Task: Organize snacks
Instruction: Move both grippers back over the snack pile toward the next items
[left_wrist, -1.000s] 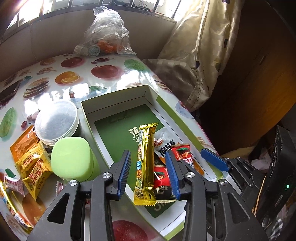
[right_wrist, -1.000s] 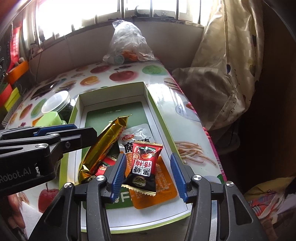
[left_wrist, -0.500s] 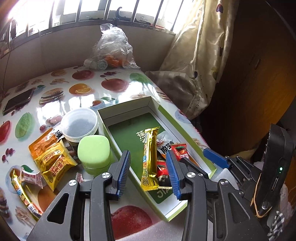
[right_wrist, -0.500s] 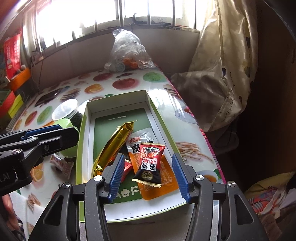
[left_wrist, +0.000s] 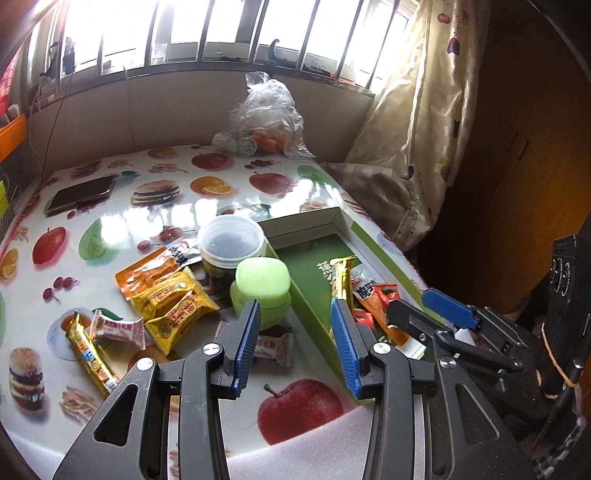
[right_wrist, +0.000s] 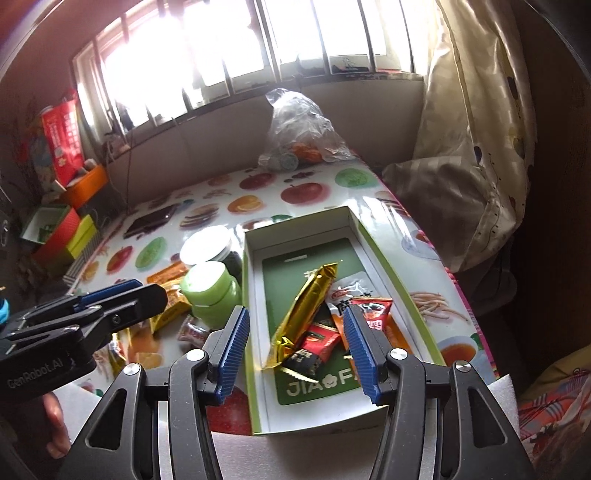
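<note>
Left wrist view, items as seen.

1. My left gripper (left_wrist: 293, 345), lower centre: jaws apart, nothing between the pads, held above the table (left_wrist: 122, 218).
2. Box (left_wrist: 314, 291), right of centre, green-edged, open-topped. It holds a gold bar (left_wrist: 341, 282), a white packet (left_wrist: 364, 290) and red packets (left_wrist: 388, 295), all bunched at its near end.
3. Green jar (left_wrist: 262, 282), touching the box's left wall; clear tub (left_wrist: 231, 243) just behind the jar.
4. Loose snacks, left of the jar: orange packet (left_wrist: 147, 273), two yellow packets (left_wrist: 173, 306), a pink-and-white candy (left_wrist: 118, 328), a second gold bar (left_wrist: 90, 354) at lower left, and another candy (left_wrist: 271, 345) showing between my fingers.
5. Phone (left_wrist: 81, 194), upper left of the table, well apart from the snacks.
6. Plastic bag (left_wrist: 264, 118), far edge of the table under the window.
7. My right gripper (left_wrist: 424, 308), lower right, over the box's near corner.

Right wrist view, items as seen.

8. Right gripper (right_wrist: 295, 349), lower centre: jaws wide, empty, hanging over the box (right_wrist: 251, 317).
9. Gold bar (right_wrist: 306, 302) lying slantwise across a red packet (right_wrist: 319, 341); a second red packet (right_wrist: 375, 310) beside my right finger.
10. Left gripper (right_wrist: 118, 295), left edge of frame, by the green jar (right_wrist: 210, 290).
</note>
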